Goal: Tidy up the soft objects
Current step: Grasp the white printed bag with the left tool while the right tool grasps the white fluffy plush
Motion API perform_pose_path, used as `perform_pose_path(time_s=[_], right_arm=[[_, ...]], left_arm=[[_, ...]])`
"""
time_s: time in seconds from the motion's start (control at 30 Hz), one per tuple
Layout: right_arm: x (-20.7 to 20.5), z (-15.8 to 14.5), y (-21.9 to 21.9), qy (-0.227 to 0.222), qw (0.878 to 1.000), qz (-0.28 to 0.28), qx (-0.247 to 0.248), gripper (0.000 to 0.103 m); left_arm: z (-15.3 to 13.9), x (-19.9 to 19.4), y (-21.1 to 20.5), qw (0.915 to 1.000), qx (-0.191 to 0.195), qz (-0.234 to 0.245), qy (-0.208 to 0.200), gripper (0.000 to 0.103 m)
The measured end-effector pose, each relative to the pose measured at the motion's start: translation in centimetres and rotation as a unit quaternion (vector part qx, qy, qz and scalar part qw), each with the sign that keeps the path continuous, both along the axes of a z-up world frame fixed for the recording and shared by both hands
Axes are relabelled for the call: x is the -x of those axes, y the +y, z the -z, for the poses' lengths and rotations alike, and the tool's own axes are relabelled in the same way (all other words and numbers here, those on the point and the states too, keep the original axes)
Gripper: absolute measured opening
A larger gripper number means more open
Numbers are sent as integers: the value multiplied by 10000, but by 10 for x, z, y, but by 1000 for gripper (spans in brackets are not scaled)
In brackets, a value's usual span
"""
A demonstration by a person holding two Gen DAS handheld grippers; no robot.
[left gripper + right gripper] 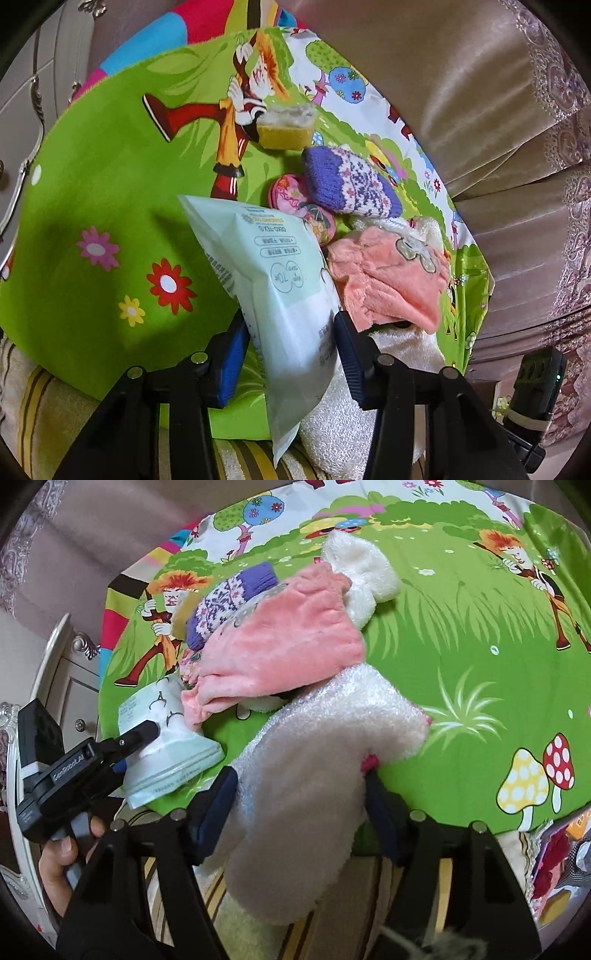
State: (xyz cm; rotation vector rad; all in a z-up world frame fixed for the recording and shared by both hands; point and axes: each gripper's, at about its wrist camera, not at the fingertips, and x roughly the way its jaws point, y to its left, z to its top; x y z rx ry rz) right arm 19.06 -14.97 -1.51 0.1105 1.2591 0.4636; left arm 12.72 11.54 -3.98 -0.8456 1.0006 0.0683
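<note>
A bright green cartoon sheet (pixel 92 177) covered the bed, with brown curtains (pixel 461 92) behind. The left gripper (pixel 291 350) clamped a pale tissue pack (pixel 273 266), lifted at the sheet's near edge. The right gripper (pixel 299 812) had just been narrowing on a white fluffy cloth (pixel 314 760) between its pads. Beside them lay a pink garment (pixel 280 646), a purple knit hat (pixel 351 184) and a yellow sponge (pixel 286 129).

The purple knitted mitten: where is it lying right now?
In the left wrist view the purple knitted mitten lies on the green cartoon sheet, right of centre, below the yellow sponge and above the pink fleece garment.
</note>
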Motion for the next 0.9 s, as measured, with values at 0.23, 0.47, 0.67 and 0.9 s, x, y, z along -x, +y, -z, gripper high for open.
perform_pose_path(time_s=[0.23, 0.47, 0.67, 0.9], right_arm=[[-14, 19, 16, 220, 9997, 34, 38, 73], [-8, 19, 19, -10, 9997, -175, -169, 48], [3, 9, 8, -85, 9990, -213, -374, 43], [20, -15, -14, -277, 9971, -144, -687, 42]], left_arm=[[14, -4, 1, 9991, 306, -3, 286, 52], [24, -5, 3, 9984, 481, -13, 288, 50], [11, 10, 4, 9991, 402, -76, 79, 47], [-9, 34, 12, 9986, 327, -394, -149, 47]])
